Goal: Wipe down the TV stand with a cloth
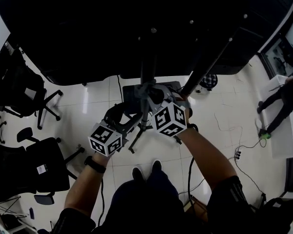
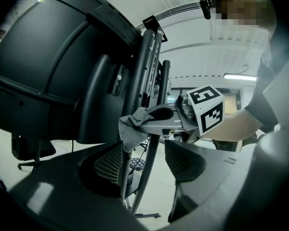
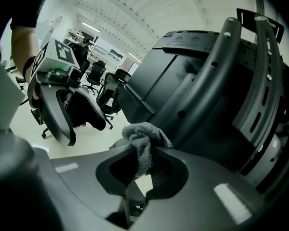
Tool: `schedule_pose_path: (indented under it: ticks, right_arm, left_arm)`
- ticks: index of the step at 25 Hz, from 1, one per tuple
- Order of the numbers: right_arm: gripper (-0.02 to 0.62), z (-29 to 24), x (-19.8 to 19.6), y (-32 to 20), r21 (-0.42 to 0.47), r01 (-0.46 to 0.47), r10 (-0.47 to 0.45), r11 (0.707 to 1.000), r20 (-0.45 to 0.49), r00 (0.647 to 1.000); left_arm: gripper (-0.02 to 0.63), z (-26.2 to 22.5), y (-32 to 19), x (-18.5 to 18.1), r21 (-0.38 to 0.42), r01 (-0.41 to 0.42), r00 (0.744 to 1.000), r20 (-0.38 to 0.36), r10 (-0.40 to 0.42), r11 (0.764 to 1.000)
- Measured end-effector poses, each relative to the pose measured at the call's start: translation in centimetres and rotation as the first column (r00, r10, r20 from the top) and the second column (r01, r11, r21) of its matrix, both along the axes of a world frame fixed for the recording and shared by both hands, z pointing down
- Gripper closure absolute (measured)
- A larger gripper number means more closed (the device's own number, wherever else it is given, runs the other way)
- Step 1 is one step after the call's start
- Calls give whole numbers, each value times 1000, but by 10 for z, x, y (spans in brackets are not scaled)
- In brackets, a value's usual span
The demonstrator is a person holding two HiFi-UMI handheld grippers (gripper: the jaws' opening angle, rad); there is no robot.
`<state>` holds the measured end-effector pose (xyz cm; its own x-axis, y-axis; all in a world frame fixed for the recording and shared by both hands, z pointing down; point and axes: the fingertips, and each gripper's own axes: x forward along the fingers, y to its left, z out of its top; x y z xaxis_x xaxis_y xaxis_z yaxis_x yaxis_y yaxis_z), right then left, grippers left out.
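White tiled floor [image 1: 219,116] with black office chairs [image 1: 19,89] lay below. The right gripper [image 3: 142,165] had its jaws clamped on a grey cloth [image 3: 143,141], held at the TV stand [image 1: 147,72] upright behind the screen. The left gripper [image 2: 145,161] had its jaws wide apart, with a stand pole showing between them.

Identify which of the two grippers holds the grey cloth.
The right gripper: its jaws are shut on the grey cloth. The left gripper has its jaws apart, with no cloth between them.
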<state>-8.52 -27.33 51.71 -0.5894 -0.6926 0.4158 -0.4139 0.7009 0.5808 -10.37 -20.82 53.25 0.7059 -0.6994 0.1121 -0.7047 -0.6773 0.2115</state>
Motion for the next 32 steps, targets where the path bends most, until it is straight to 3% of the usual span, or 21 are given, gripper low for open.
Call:
schedule_pose_path:
  ticks: [17, 32]
  right_arm:
    - [561, 156, 9, -3, -176, -45, 40, 983, -30, 999]
    - [561, 317, 8, -3, -406, -93, 70, 909, -70, 995]
  left_arm:
    - [299, 145, -23, 0, -174, -8, 1000, 25, 13, 985]
    - [284, 279, -34, 6, -313, -8, 997, 68, 31, 950]
